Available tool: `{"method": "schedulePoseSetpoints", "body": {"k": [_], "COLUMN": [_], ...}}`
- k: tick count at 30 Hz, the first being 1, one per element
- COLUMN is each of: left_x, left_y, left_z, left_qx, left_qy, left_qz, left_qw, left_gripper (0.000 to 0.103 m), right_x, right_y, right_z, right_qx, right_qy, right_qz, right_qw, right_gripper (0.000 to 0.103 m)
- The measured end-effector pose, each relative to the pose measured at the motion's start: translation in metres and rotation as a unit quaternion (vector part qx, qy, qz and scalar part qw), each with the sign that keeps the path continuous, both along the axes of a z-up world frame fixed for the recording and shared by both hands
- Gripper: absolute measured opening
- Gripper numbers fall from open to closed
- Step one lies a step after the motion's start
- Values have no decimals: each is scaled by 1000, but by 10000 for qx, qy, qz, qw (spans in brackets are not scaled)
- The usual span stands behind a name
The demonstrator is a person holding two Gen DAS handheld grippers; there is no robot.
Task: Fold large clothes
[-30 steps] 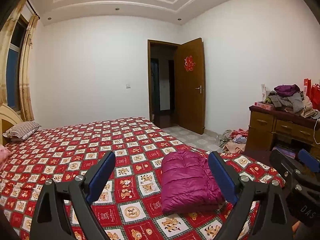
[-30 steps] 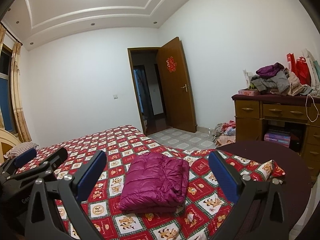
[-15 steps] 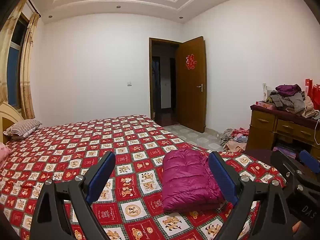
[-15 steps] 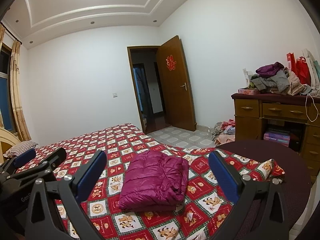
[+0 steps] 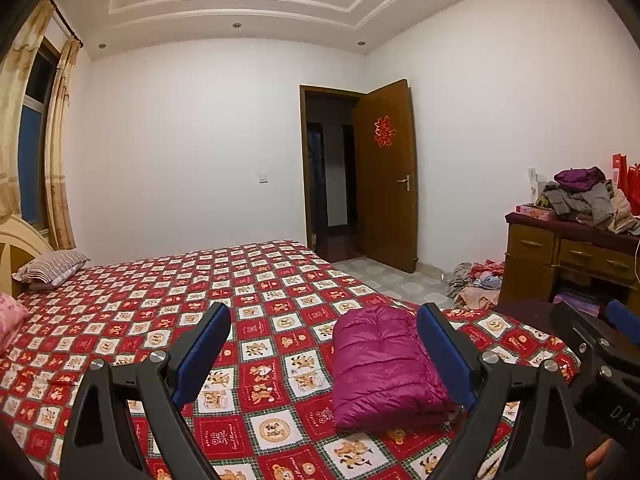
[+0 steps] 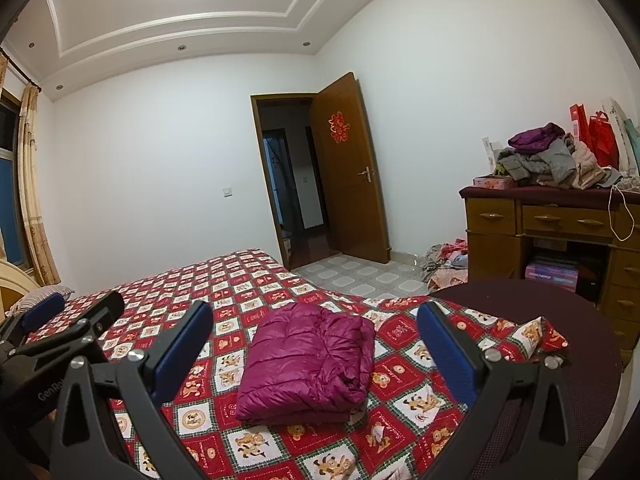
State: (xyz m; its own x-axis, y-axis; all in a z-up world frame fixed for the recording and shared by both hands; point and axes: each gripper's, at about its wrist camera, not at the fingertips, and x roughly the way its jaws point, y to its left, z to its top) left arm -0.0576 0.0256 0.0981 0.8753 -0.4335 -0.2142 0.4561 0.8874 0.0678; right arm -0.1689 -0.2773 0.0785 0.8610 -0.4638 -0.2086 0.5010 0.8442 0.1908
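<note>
A: Where's the jacket rn?

B: Folded purple puffer jacket lies flat on the bed, on the red bear-print cover near the foot corner. In my right wrist view it's dead ahead at 12 o'clock, between the two fingers of my right hand-held gripper but past the tips, not touching. In my left wrist view it's off toward 2 o'clock, w/ the right-side finger of my left hand-held gripper overlapping its edge in frame; can't tell any contact there, looks apart.

A: Grippers' state?

B: Both spread wide, holding nothing. Blue pads face each other w/ a big gap. They're above the bed, side by side: the right one shows at 3–4 o'clock in the left view, the left one at 8–9 o'clock in the right view.

A: Jacket tidy?

B: A compact rectangle, layered edges showing on its right side in the right view. Quilted top is fairly smooth.

A: Anything else nearby?

B: Striped pillow at the head end, approx 10 o'clock in the left view. Wooden dresser at 2 o'clock in the right view, w/ a clothes pile on top. More clothes on the floor by it. Door stands open at 12–1 o'clock.
</note>
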Motion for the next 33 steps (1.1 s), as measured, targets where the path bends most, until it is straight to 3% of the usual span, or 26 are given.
{"method": "schedulePoseSetpoints", "body": {"k": [14,24,33], "left_x": [3,20,27], "left_y": [-4,-1,0], "left_z": [-2,-6,-10], "left_qx": [114,-87,70], "left_qy": [21,536,598], "left_qz": [65,-324,-106], "left_qw": [9999,9980,9981], "left_gripper": [95,95,95], "right_x": [-2,-3,1], "right_y": [-3,-1,-1], "right_z": [-2,-5,-9], "right_qx": [32,52,119], "right_qy": [41,65,148], "right_qz": [-25,-41,-34], "right_qw": [10000,10000,9998], "right_gripper": [103,103,103]}}
